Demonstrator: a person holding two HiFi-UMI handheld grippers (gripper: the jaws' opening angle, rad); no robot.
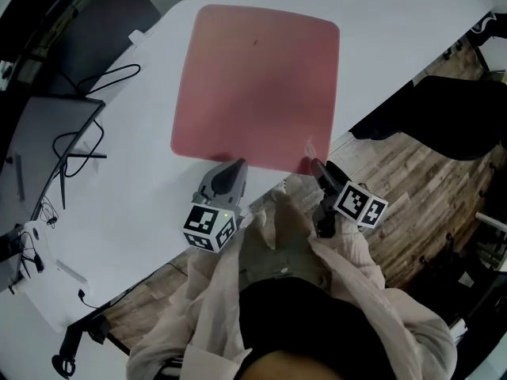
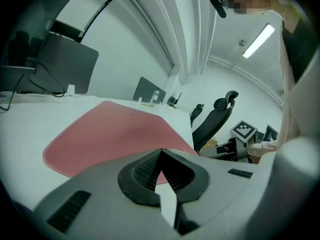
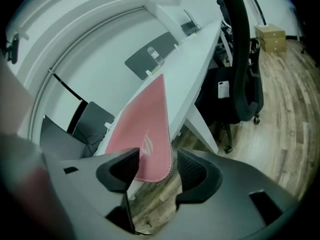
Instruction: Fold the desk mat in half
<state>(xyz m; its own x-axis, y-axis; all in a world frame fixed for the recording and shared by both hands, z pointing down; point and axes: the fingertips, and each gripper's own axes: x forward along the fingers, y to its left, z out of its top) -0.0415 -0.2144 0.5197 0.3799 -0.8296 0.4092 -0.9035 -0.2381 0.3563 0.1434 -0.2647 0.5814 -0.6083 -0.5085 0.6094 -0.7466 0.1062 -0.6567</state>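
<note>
Has a wood-plank floor (image 1: 412, 188) under a long white surface (image 1: 380, 46), a black office chair (image 2: 215, 121) alongside, a strip light (image 2: 259, 40) overhead.

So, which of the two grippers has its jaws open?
The right gripper: its jaws stand apart, with the near corner of the pink desk mat seen between them. The left gripper has its jaws together.

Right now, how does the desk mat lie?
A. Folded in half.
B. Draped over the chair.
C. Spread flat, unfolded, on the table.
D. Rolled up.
C: the head view shows the desk mat lying fully open on the white table, with no part doubled over.
</note>
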